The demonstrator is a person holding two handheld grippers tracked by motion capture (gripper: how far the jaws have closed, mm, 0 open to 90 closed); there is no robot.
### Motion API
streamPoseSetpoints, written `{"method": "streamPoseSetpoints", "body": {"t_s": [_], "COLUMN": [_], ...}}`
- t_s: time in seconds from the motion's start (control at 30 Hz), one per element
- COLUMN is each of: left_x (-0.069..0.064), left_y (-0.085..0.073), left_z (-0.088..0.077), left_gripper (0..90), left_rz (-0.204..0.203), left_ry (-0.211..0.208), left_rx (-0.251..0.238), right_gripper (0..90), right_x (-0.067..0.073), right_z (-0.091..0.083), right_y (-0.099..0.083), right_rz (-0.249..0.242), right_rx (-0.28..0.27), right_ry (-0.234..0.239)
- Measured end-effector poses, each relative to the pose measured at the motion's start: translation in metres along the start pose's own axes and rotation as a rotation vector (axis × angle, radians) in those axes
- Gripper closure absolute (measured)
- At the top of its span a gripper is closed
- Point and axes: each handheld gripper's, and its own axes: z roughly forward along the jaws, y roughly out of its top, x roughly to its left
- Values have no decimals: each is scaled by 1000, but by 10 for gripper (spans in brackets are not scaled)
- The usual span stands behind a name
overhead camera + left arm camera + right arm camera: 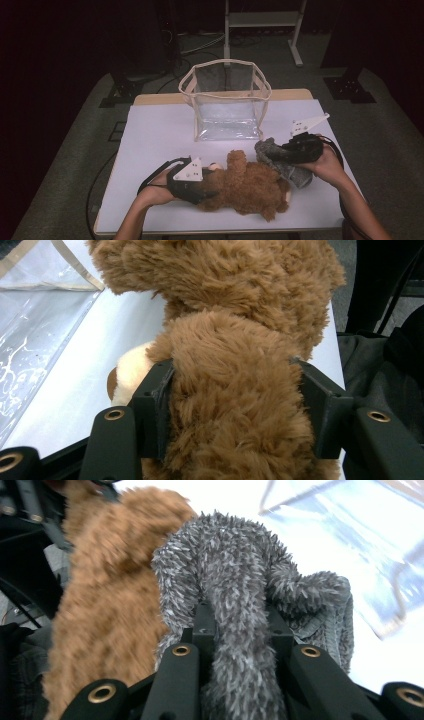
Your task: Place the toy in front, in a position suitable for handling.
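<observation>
1. Two soft things are in hand: your left tongs (202, 189) stand partly open around the brown teddy bear (247, 186), which lies on the white desk (155, 135) in front of you. In the left gripper view the pads (159, 405) bear on a furry limb (235, 405) from both sides, so you have a grip.
2. Your right tongs (272, 152) are closed narrow on a fold of the grey fuzzy cloth (287, 162), perhaps a sock or a small plush; in the right gripper view the grey pile (240, 630) bulges out between the jaws. It sits just beside the bear's far end, touching it.
3. I judge the step to be the pick-up, ahead of packing.
4. The clear plastic tote bag (227, 100) stands upright and open behind the toys, with nothing inside it.
5. Next, lift the grey piece clear of the bear, carry it over the bag's rim (225, 62), and let go only once it is well inside.
</observation>
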Motion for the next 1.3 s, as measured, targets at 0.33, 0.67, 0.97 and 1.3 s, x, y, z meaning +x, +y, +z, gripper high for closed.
{"method": "streamPoseSetpoints", "body": {"t_s": [0.33, 0.67, 0.97, 1.3], "left_x": [1, 2, 3, 6], "left_y": [3, 3, 5, 15], "left_z": [3, 4, 7, 19], "left_gripper": [384, 381, 380, 384], "left_rz": [6, -3, -9, -6], "left_ry": [8, 12, 17, 14], "left_rx": [3, -9, -6, -10], "right_gripper": [734, 733, 731, 728], "right_x": [37, 29, 18, 46], "right_z": [45, 33, 11, 12], "right_y": [32, 14, 9, 52], "right_rz": [-116, -70, -54, -156], "right_rx": [42, 47, 33, -37], "right_ry": [116, 116, 38, 76]}}
